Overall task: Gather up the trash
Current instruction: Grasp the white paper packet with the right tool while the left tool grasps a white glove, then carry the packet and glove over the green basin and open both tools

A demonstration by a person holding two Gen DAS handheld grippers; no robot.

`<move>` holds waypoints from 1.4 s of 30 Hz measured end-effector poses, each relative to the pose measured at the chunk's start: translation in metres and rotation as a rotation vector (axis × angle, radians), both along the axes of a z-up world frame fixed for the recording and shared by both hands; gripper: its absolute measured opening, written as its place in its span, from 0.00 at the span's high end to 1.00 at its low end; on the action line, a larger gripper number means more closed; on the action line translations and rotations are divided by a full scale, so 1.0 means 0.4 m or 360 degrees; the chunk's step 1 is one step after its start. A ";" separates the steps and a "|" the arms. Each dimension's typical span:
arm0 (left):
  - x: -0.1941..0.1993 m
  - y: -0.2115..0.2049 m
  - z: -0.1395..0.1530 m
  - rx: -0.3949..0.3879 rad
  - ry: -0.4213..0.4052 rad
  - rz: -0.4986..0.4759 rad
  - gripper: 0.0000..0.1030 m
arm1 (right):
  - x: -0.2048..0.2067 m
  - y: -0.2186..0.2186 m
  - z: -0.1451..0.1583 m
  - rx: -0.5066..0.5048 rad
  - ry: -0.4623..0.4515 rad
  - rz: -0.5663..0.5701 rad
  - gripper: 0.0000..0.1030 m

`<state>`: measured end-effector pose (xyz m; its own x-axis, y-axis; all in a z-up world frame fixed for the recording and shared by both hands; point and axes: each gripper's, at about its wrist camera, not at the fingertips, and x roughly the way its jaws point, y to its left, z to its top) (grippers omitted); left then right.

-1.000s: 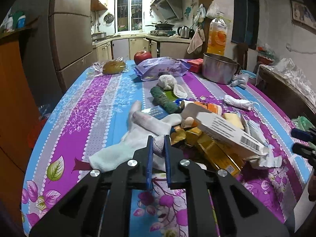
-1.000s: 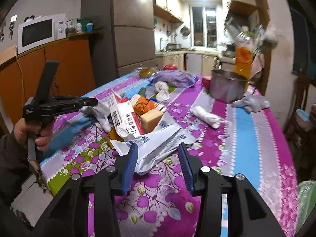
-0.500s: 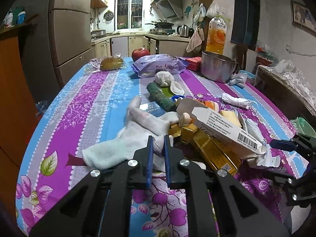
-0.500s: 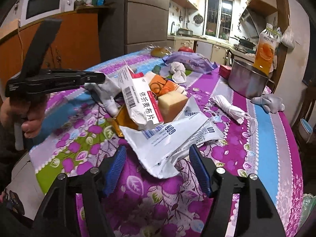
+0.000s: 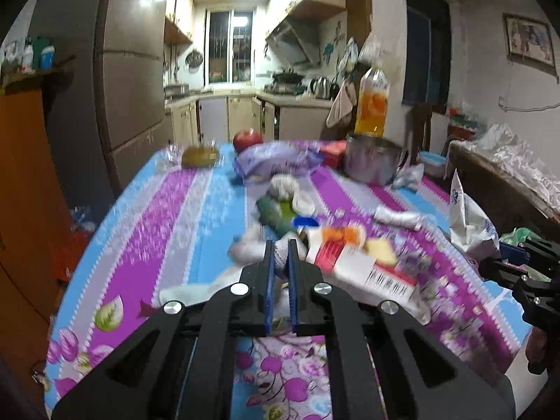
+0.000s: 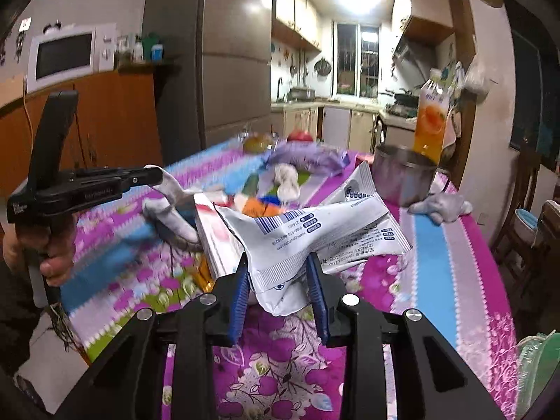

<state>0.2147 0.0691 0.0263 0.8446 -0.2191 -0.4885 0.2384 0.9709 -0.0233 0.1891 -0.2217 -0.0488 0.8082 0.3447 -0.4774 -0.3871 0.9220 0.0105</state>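
My right gripper (image 6: 278, 271) is shut on a crumpled white plastic wrapper (image 6: 315, 231) with a barcode and holds it lifted above the table; the wrapper also shows in the left wrist view (image 5: 469, 220). My left gripper (image 5: 279, 257) is shut on a white cloth glove (image 5: 245, 248), which hangs from its tips in the right wrist view (image 6: 168, 203). A pile of trash lies mid-table: a white and red carton (image 5: 364, 269), an orange packet (image 5: 343, 234), a yellow block (image 5: 381, 248).
On the floral tablecloth (image 5: 168, 217) stand a steel pot (image 5: 372, 157), an orange juice bottle (image 5: 372, 105), a purple bag (image 5: 276, 161), an apple (image 5: 246, 138), a bagged fruit (image 5: 199, 155), a green roll (image 5: 273, 213) and white rags (image 5: 395, 215). A fridge (image 5: 133, 105) stands left.
My right gripper has closed on the white wrapper and lifted it off the table. My left gripper has risen with the glove still in it.
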 end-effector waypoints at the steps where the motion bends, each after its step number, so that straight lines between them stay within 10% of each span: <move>1: -0.003 -0.006 0.017 0.0006 -0.0023 -0.0004 0.95 | -0.001 -0.008 0.009 0.0008 -0.0007 -0.0006 0.68; 16: -0.034 -0.158 0.240 0.0007 -0.0307 -0.0163 0.95 | -0.068 -0.143 0.109 0.0158 -0.0081 -0.0122 0.68; 42: -0.105 -0.682 0.321 -0.0161 -0.0342 -0.0823 0.95 | -0.327 -0.613 0.261 0.0202 -0.0070 -0.0717 0.68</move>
